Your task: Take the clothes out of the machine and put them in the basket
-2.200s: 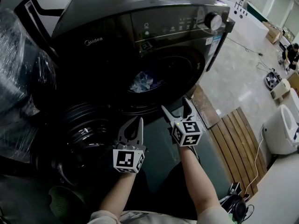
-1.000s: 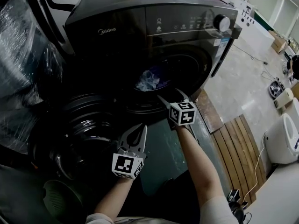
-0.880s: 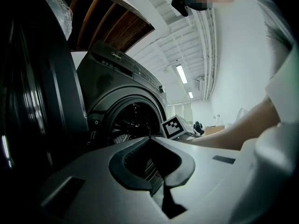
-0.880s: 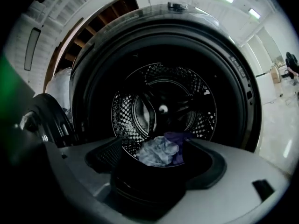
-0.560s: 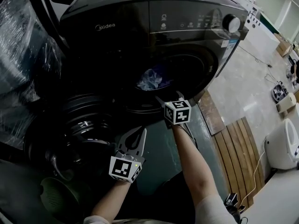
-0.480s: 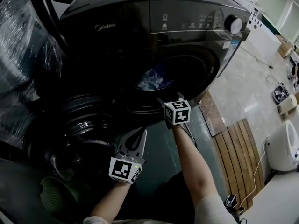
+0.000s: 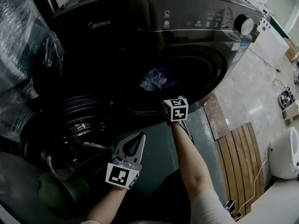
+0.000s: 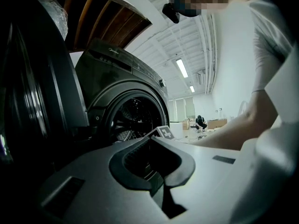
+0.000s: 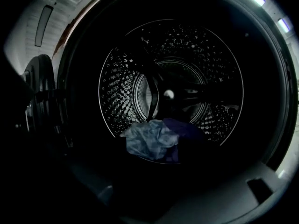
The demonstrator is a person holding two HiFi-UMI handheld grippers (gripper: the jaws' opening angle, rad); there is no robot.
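Right gripper at the drum mouth, clothes dead ahead

Outside the drum, my left gripper hangs low with fingers pressed together and nothing in them. My right one is nearer, at the drum's mouth, its fingers spread though just narrowing, with nothing between them. The clothes lie straight ahead and slightly below on the drum floor, heaped crosswise.

Plastic-wrapped bulk at left, wooden slat board on pale floor, white appliance beside it
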